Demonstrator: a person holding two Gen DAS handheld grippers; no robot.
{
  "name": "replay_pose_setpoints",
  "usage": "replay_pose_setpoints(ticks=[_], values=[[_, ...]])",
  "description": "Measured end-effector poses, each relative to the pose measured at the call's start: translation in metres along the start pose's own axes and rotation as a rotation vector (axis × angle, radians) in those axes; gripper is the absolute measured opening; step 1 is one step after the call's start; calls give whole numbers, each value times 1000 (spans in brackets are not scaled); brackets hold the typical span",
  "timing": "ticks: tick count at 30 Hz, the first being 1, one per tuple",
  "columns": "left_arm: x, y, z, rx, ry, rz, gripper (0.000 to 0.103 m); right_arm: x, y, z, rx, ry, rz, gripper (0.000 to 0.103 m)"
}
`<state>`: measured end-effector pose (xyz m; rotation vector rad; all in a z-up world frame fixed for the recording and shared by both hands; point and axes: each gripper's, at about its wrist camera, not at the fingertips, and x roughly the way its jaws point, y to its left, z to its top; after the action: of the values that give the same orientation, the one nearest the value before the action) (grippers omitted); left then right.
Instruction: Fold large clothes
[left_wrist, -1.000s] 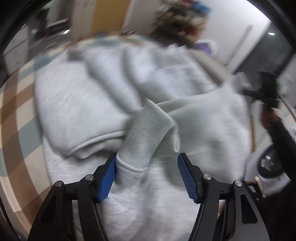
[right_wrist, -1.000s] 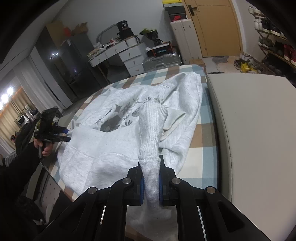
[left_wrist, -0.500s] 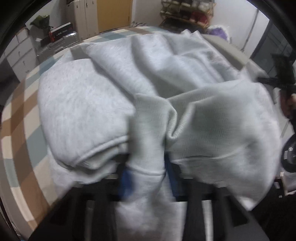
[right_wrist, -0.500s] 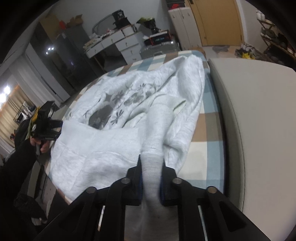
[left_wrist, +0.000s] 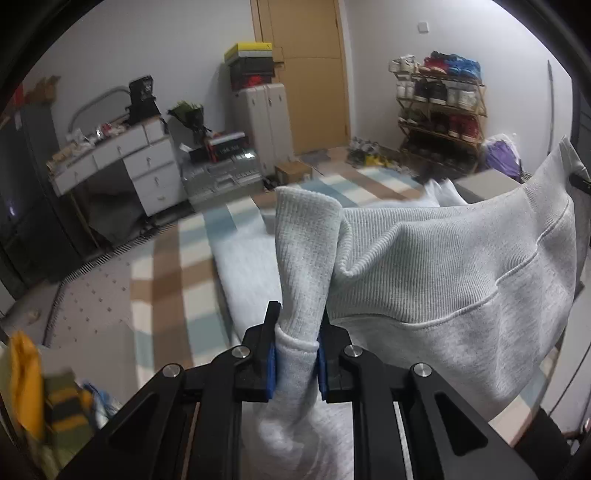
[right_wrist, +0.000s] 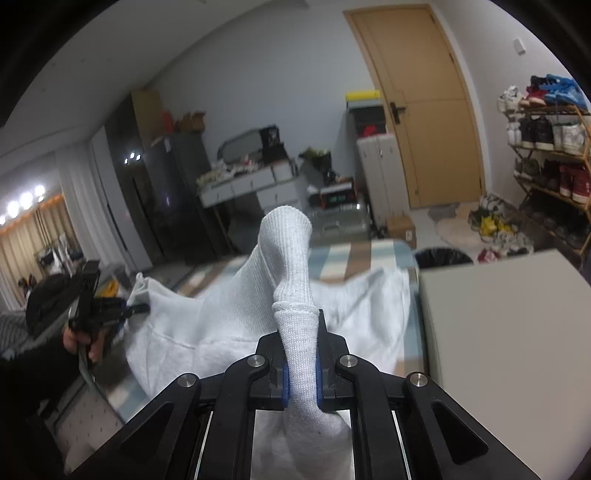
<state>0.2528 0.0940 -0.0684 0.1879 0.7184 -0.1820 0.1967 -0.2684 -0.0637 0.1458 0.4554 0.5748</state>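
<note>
Left wrist view, left edge: yellow-and-green cloth, blurred, kind not clear. Behind it a white desk with drawers, cluttered on top. Below, bed with a checked cover in tan, pale blue and cream. Centre: left gripper, jaws pinching the ribbed hem of a grey sweatshirt; blue pads pressed against the cloth on both sides, a fold of hem standing up above them. Hem band stretched from there to the right edge, raised clear of the bed, body of the garment hanging below and trailing back onto the checked cover. Far wall: tan door; right of it a shoe rack, full.

Right wrist view, left edge: a hand in a dark sleeve gripping the other black gripper, which grips the far corner of the pale cloth. Centre: right gripper, jaws pressed onto a bunched roll of ribbed hem, roll sticking up above the fingertips. Rest of the sweatshirt sagging between the two grips, lower part draped over the checked bed. Right of the bed, just beside it, a plain pale flat surface. Same door and shoe rack behind, at right.
</note>
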Motion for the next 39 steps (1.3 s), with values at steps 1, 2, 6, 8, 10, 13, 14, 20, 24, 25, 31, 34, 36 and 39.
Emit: replay_pose_setpoints(ticks=[1,2,6,8,10,13,14,20,24,25,31,34,36,39], values=[[3,5,10,-20,5,-2,11,7,0,8,-5,-9,-16,9],[11,12,21,-38,6,-7,11,14,-1,14,-4,-16,-26,9],[46,29,66,-68,36,22,11,63,-22,45,35,-19,-103,9],[70,36,82,-88,56,31,11,95,-45,57,112,13,-147,9],[101,41,86,-105,94,49,11,146,-73,63,202,94,-214,9],[156,48,64,-127,232,69,12,221,-91,53,165,268,-322,9],[176,51,54,-143,296,57,13,241,-93,46,144,326,-350,9],[206,88,19,-300,439,13,38,285,-96,4,43,485,-472,35],[154,118,16,-377,337,-15,88,224,-93,5,126,410,-390,66],[147,121,9,-380,354,-21,89,203,-89,2,148,385,-356,77],[158,104,-33,-327,529,-109,89,147,-56,-52,197,431,-214,82],[154,97,-51,-413,583,-230,88,153,-45,-77,205,491,-205,78],[144,92,-53,-448,573,-257,71,158,-45,-85,214,503,-163,60],[125,75,-60,-421,585,-266,58,157,-48,-82,208,495,-152,40]])
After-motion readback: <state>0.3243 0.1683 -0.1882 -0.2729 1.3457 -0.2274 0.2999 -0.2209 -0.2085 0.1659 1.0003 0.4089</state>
